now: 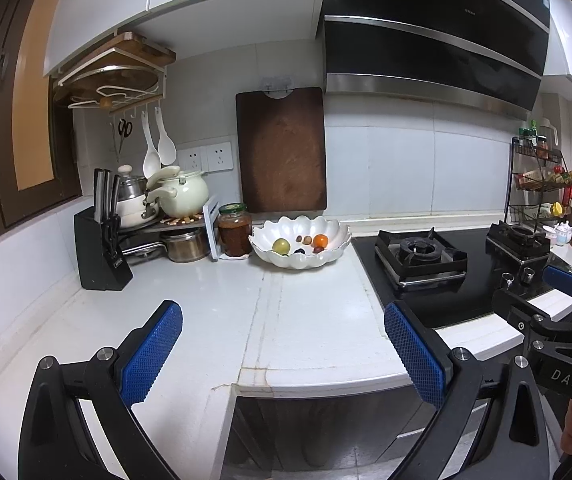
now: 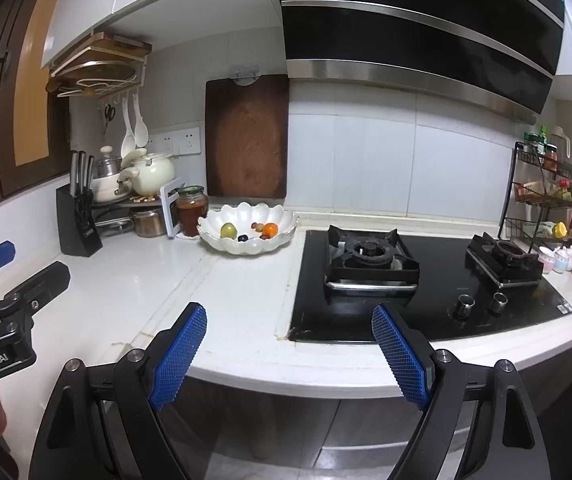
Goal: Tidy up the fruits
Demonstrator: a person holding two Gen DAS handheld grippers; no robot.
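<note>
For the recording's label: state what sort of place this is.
A home kitchen, most likely. A two-burner gas hob is set into the white counter under a black range hood, with a knife block and a white fruit bowl on the counter.

Fruit bowl [image 1: 301, 258] on counter [image 1: 205, 312] beside jar [image 1: 234, 230]

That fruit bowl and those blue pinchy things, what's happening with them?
A person holds a gripper in each hand at the front edge of a kitchen counter. The left gripper and the right gripper are both open with nothing between their fingers. The fruit already sits in the white bowl at the back: a green fruit, an orange one and some small dark ones. Neither gripper is near the bowl.
</note>
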